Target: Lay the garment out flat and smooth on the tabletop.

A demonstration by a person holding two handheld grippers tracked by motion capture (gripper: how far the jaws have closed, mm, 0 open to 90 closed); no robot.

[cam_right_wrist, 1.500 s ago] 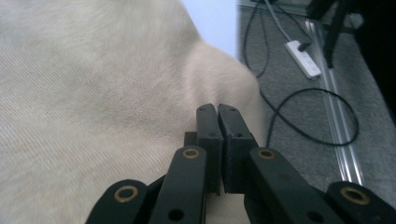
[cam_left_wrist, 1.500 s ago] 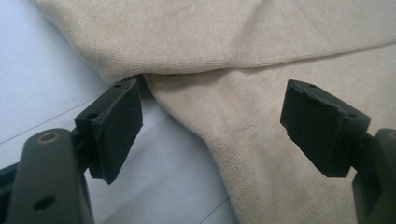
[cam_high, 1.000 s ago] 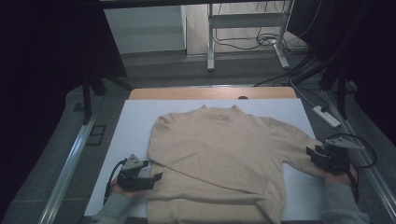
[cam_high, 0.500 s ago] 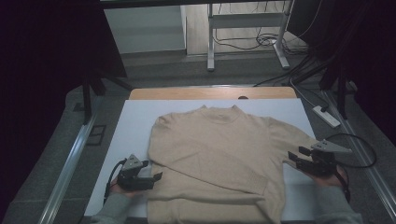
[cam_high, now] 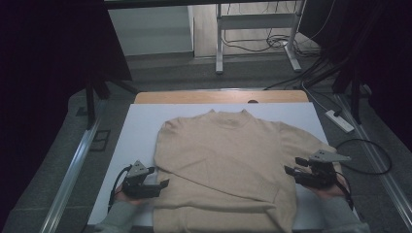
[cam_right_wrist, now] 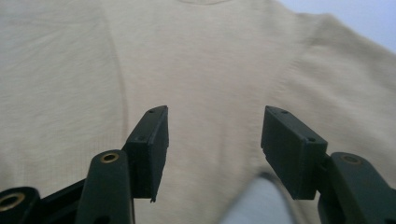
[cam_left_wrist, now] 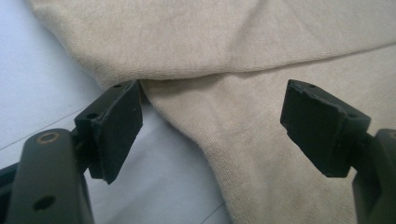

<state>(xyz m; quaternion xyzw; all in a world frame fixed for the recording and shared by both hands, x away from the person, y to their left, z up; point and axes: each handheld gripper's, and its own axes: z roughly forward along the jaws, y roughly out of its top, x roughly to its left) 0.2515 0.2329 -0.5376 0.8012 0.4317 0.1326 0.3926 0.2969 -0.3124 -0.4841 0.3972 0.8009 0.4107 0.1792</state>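
High view showed a cream sweater [cam_high: 223, 170] spread flat on the white tabletop [cam_high: 141, 121], collar toward the far edge, one sleeve already folded across its body in a diagonal line. The left claw [cam_high: 163, 184] sat at the sweater's near-left edge, where the folded sleeve left the side seam, and the right claw [cam_high: 290, 171] hung at the sweater's right side, over the sleeve that lay unfolded there. Left gripper view had both black jaws spread wide: one jaw stood at the sweater's edge where the folded sleeve met the body, the other stood over the knit, and neither pressed on cloth, so that claw was released. Right gripper view looked across the sweater toward its collar; those jaws had just been opening and stood apart above the fabric with nothing pinched between them, a patch of tabletop [cam_right_wrist: 259, 200] showing below. Judged from this, the fold was partway through, with one sleeve done and the right one next. The next move would call for lowering the right claw onto that sleeve's outer edge, closing on one layer only, then carrying it across the body without dragging the sweater askew.
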